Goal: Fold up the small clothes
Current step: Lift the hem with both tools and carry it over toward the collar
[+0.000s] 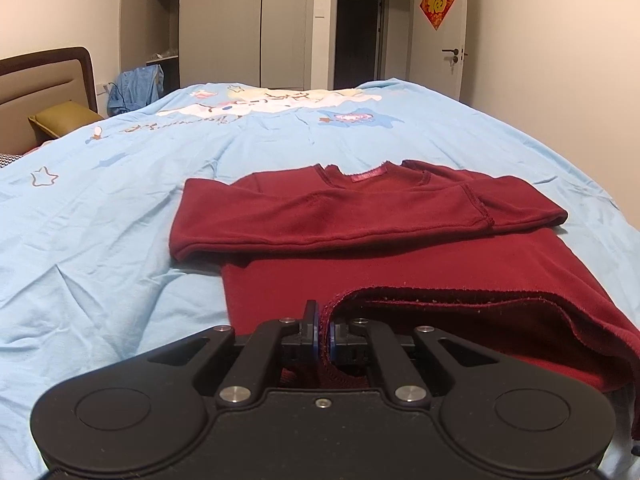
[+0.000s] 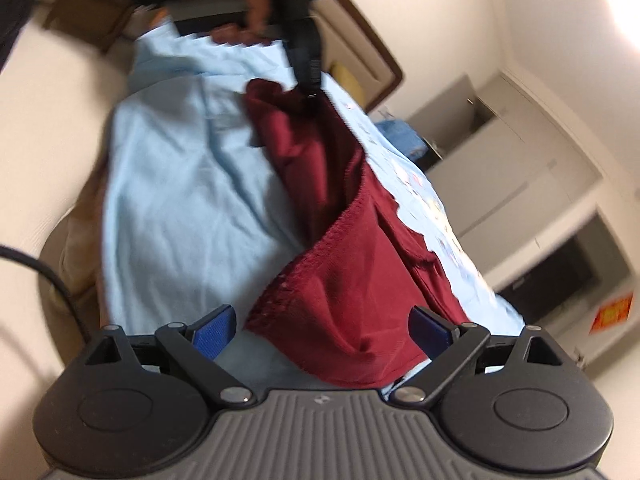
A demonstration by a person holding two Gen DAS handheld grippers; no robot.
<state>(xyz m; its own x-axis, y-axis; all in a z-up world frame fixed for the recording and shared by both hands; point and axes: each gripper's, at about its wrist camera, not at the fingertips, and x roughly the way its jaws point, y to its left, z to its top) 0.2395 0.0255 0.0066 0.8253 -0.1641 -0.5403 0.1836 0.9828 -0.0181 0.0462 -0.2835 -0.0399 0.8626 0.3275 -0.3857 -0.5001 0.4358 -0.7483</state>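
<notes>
Near edge of bed [image 1: 100, 240] | left claw [image 1: 323, 328] pinching red top [image 1: 400, 276] hem to fold it far | right claw [image 2: 322, 330] spread wide, empty, over hem.

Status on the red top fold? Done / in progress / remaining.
Done: both sleeves lie folded across the chest of the red top on the blue bedsheet.
In hand: the left gripper is shut on the hem, lifted off the bed; the right gripper is open near the hem's other end, gripping nothing.
Left: right-side grasp, then folding the hem up toward the collar.
</notes>
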